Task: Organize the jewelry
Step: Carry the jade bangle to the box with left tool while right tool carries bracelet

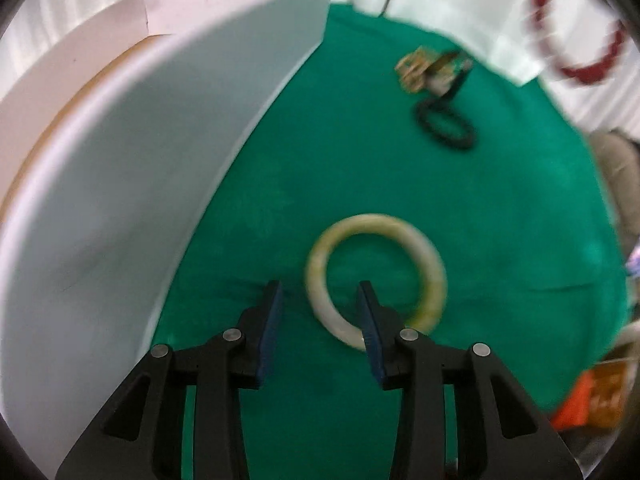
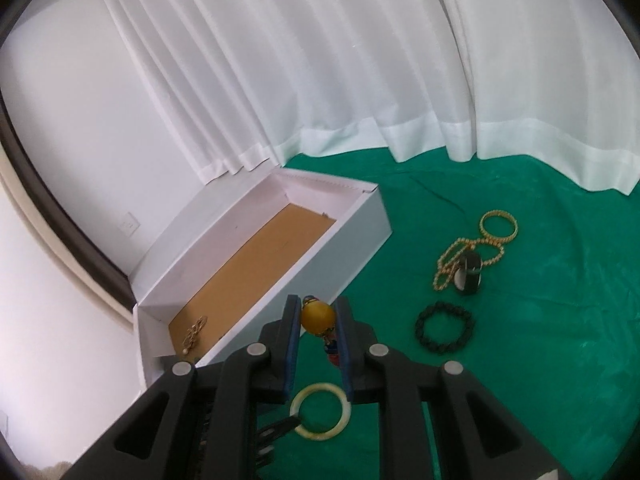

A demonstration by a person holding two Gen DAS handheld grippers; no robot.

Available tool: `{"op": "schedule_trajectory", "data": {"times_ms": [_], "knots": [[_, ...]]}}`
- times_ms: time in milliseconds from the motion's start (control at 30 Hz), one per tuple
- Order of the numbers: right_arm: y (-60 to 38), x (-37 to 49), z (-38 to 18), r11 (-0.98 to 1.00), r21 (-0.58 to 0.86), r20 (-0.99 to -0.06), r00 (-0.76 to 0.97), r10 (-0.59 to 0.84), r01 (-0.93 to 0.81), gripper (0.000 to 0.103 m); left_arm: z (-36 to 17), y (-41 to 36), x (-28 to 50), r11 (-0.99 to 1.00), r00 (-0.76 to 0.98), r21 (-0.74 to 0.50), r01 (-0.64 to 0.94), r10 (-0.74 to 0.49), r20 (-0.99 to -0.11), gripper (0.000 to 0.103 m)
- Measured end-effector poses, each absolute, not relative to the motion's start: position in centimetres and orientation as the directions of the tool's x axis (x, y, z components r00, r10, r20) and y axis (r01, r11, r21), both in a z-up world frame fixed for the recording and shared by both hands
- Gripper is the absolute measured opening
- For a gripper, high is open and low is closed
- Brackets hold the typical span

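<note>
A pale jade bangle [image 1: 426,250] lies flat on the green cloth [image 1: 480,200]. My left gripper [image 1: 320,286] stands open over its near-left rim, with one finger inside the ring and the other outside; the pads do not press on it. My right gripper [image 2: 318,300] is shut on the amber bead [image 2: 317,318] of a red bead bracelet [image 2: 334,354], held above the cloth near the white box [image 2: 360,216]. That bracelet [image 1: 576,70] shows blurred at the top right of the left wrist view. The bangle [image 2: 320,388] also lies below the right gripper.
The open white box [image 1: 160,160] holds a gold chain [image 2: 195,332] on its brown floor. A black bead bracelet [image 2: 420,326], a gold necklace [image 2: 448,256], a gold bangle [image 2: 486,220] and a black watch [image 2: 468,276] lie to the right. White curtains [image 2: 360,60] hang behind.
</note>
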State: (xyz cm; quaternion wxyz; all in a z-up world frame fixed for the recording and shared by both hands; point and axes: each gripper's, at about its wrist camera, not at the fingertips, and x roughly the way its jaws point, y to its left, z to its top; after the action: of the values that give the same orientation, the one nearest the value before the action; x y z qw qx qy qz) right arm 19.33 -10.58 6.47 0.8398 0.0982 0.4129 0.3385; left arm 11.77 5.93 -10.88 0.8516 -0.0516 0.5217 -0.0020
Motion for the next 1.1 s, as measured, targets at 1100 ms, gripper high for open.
{"op": "schedule_trajectory", "data": {"times_ms": [1100], "knots": [[7.3, 22.1, 10.4, 0.541, 0.495, -0.534, 0.253, 0.807, -0.68, 0.017, 2.5, 29.9, 10.1, 0.868, 0.627, -0.327, -0.375, -0.022, -0.779, 0.008]]}}
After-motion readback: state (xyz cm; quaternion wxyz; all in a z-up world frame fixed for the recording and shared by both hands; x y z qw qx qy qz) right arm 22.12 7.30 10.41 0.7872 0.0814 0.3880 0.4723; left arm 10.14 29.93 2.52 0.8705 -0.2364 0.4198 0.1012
